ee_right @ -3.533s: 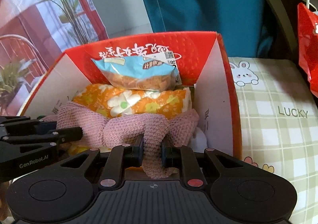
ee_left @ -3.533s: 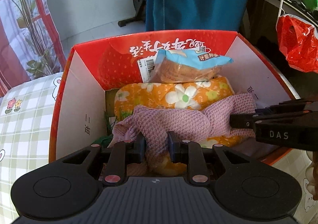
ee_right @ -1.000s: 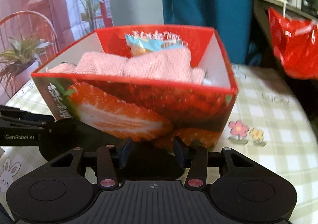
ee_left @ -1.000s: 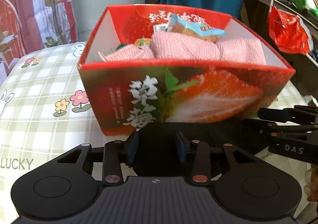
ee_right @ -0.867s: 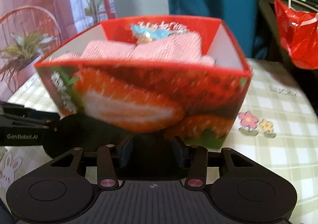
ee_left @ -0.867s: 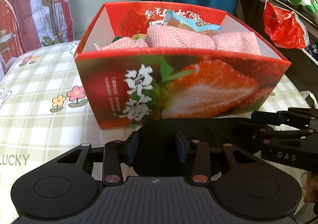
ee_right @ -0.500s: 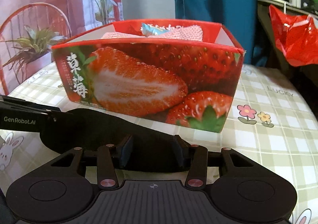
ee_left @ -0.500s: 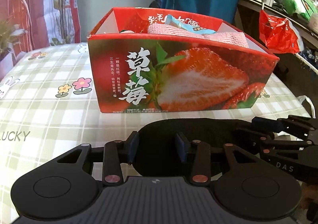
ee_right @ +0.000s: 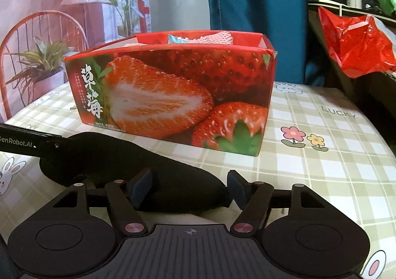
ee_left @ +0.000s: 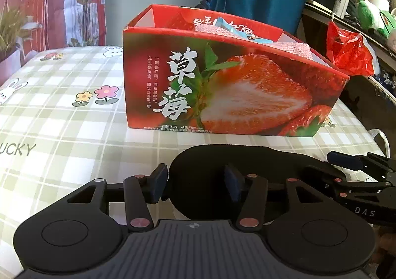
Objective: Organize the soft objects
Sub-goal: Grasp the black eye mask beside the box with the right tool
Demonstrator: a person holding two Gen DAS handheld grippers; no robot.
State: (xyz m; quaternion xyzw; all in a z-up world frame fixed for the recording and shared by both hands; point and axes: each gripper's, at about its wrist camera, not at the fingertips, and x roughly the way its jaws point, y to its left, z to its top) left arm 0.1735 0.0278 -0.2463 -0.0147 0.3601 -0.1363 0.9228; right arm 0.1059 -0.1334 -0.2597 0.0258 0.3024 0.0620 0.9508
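**Both grippers let go of the black pad in front of the strawberry box**

Since the earlier pictures, both grippers have drawn back from the box and dropped low in front of it, and their jaws have just been opening. The left gripper (ee_left: 195, 186) and the right gripper (ee_right: 186, 186) each straddle one end of a soft black pad (ee_left: 247, 167), which lies on the tabletop (ee_left: 61, 130) near its front edge, just beside the front wall of the strawberry box (ee_left: 222, 95). The jaws stand released: the pad is between them, but a gap shows on at least one side of each pair, so nothing is clamped.

What could go wrong, as a judgement: the pad sits close to the tabletop's front edge, so a withdrawing finger that snags its soft fabric could drag it off. If the pad is meant for the box, that box already looks full, with the pink knitted cloth (ee_left: 284, 47) and a blue snack packet (ee_left: 237, 29) rising above its rim; pressing more in could tip the packet out or bulge the cardboard wall.

Count: two grippers, one black pad, one box, one pink cloth visible, one blue packet, and one red plastic bag (ee_right: 354, 46) hanging beyond the tabletop's right edge.
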